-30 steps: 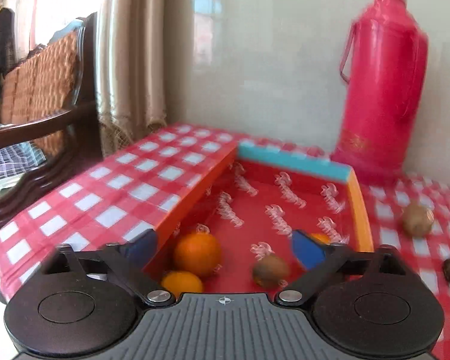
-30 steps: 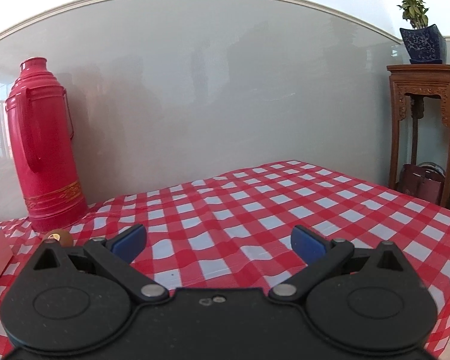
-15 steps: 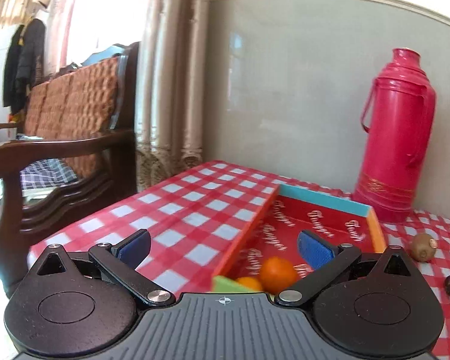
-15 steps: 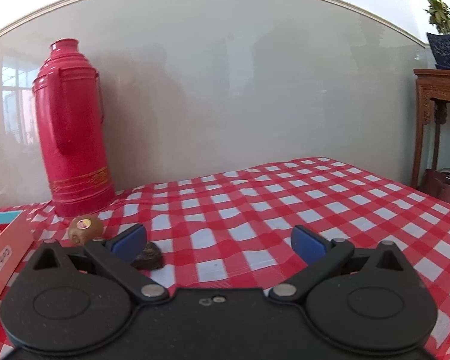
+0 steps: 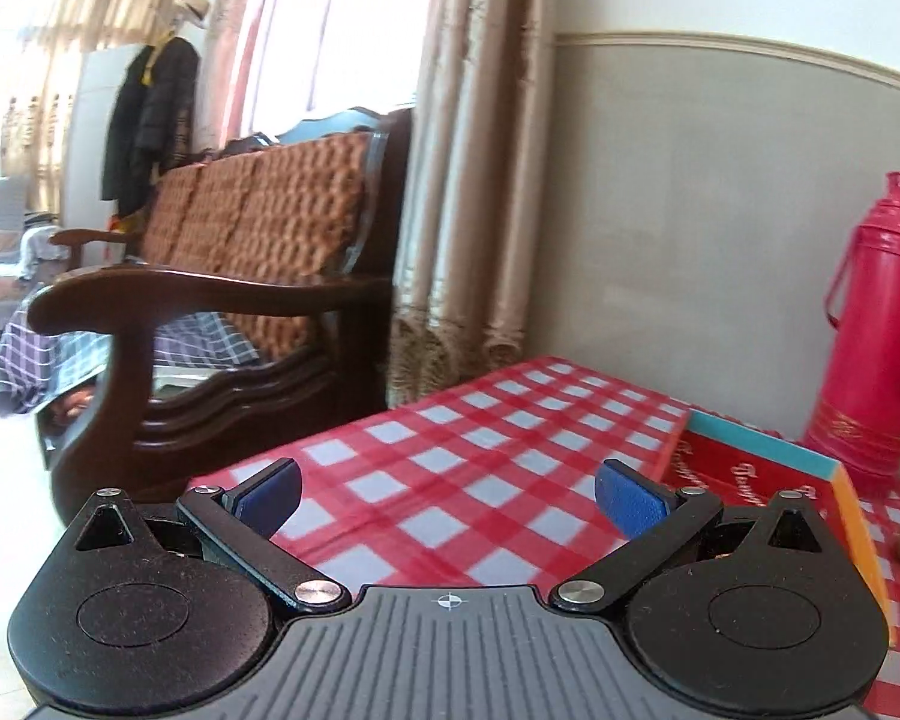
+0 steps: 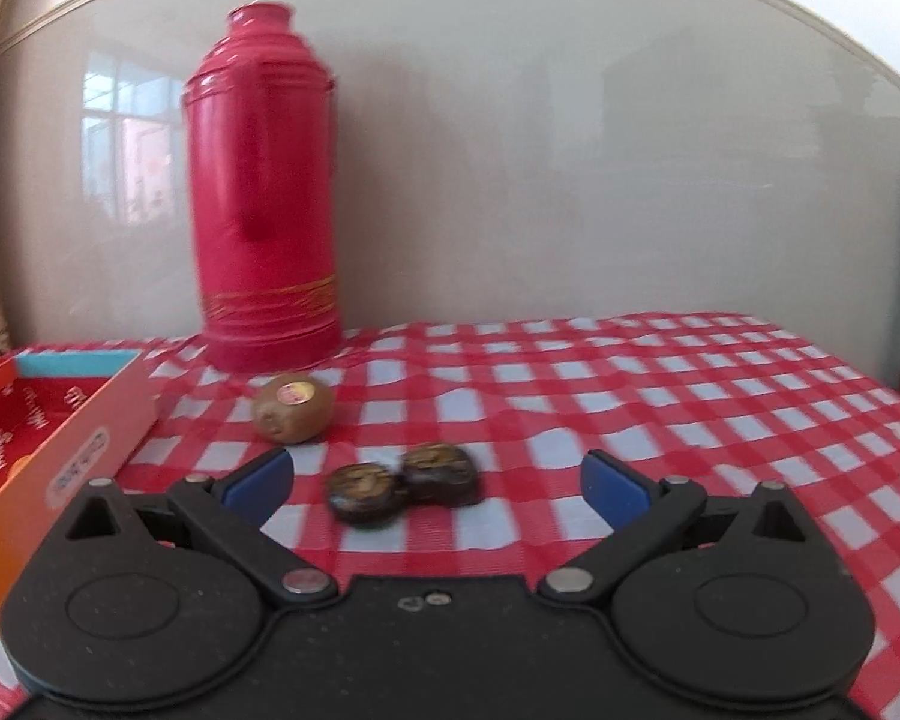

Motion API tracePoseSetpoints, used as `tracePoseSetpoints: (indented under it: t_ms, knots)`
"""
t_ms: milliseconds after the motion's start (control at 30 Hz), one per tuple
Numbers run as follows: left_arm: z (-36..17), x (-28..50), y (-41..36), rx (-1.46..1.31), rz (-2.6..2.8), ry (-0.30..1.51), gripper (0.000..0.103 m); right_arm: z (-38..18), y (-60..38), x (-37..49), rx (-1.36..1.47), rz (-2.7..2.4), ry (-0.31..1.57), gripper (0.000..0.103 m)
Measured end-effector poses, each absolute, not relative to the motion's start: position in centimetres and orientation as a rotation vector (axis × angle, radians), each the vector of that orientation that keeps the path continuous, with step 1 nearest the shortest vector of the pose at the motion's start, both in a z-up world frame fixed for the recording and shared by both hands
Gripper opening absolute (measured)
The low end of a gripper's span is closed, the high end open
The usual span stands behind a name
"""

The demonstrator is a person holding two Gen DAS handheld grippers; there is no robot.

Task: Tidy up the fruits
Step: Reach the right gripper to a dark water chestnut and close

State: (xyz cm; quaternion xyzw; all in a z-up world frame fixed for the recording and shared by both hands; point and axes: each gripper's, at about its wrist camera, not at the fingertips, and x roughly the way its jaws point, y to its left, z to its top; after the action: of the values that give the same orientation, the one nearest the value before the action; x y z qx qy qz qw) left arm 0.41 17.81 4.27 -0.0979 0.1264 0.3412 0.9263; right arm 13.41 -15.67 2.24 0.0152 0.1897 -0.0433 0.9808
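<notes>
Checkered counter (image 6: 660, 384) against the wall: kiwi (image 6: 293, 408) and two dark fruits (image 6: 402, 480) beside the box (image 6: 84, 438) near the thermos (image 6: 264, 192); my left claw (image 5: 447, 495) and right claw (image 6: 435, 480) gape wide, empty.

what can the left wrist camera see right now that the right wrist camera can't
Only the left wrist view shows the wooden bench, the curtains, a hanging dark coat and the open left gripper, empty.

Only the right wrist view shows the two dark fruits ahead of the open right gripper.

Both show the red thermos, the red box, the kiwi and the checked tablecloth.
</notes>
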Motion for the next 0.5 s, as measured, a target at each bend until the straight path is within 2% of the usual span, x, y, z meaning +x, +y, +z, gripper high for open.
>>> tracePoseSetpoints:
  t_ms: [133,233,400,500]
  knots:
    - [4.0,-0.5,19.3,-0.208,0.74,0.257,0.103,2.0,-13.9,14.8,0.008,-0.038,0.429,0.085]
    - [3.8,-1.3,20.5,-0.223,0.767,0.253,0.103,1.7,-12.9,16.1,0.006,-0.001,0.485,0.071]
    - [3.4,-2.6,22.4,-0.257,0.808,0.258,0.103,1.1,-12.6,18.1,0.028,-0.009,0.564,0.067]
    - [3.2,-3.0,23.3,-0.274,0.825,0.26,0.103,0.6,-12.8,19.1,0.047,-0.012,0.61,0.058]
